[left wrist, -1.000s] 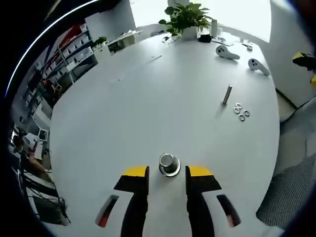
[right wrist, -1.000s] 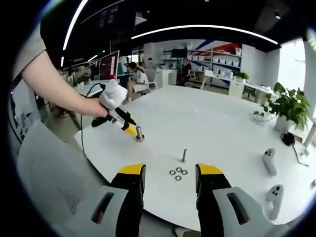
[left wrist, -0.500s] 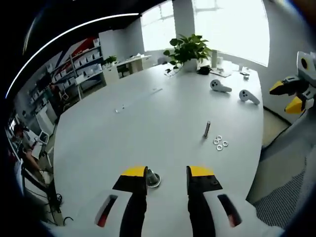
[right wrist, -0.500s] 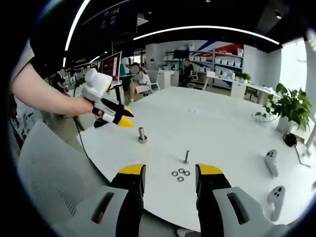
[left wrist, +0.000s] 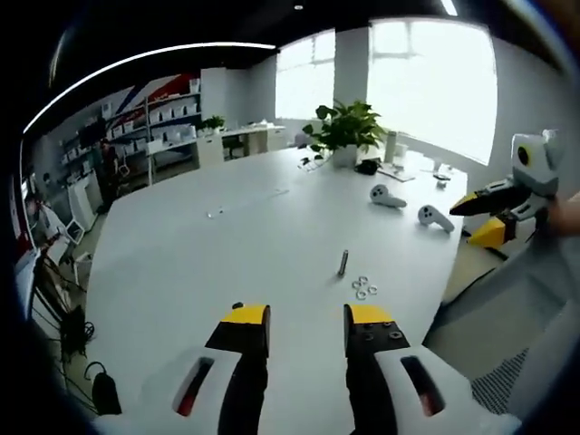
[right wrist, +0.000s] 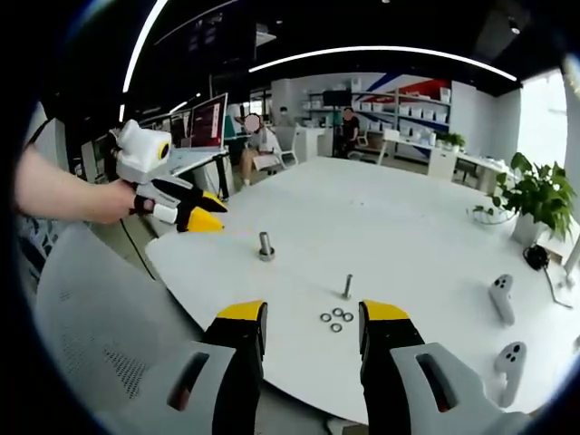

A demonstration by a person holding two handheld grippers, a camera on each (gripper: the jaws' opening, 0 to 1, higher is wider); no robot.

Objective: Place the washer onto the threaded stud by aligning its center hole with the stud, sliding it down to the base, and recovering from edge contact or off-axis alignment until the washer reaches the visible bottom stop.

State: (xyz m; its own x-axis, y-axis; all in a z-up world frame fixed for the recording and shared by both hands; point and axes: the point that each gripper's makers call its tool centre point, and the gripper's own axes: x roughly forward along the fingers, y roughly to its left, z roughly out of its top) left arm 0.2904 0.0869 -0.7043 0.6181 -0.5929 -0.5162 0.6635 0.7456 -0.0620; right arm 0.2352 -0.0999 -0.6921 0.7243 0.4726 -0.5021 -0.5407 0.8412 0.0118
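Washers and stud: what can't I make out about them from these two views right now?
- Washers: too small in both views to count surely or see centre holes.
- Small upright stud: threads too small to resolve.
- Stud on its base: in the right gripper view, too small to tell whether a washer sits at the bottom.

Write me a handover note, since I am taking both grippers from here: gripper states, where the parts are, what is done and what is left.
Left gripper: open, empty, held above the white table.
Right gripper: open, empty, facing the parts.
Washers: three loose on the table, beside a small upright bolt.
Threaded stud: upright on its round base, nearer the left gripper's side; whether a washer is on it, I cannot tell.
Done: nothing evident.
Left: pick a washer, centre its hole over the stud, slide it to the base.
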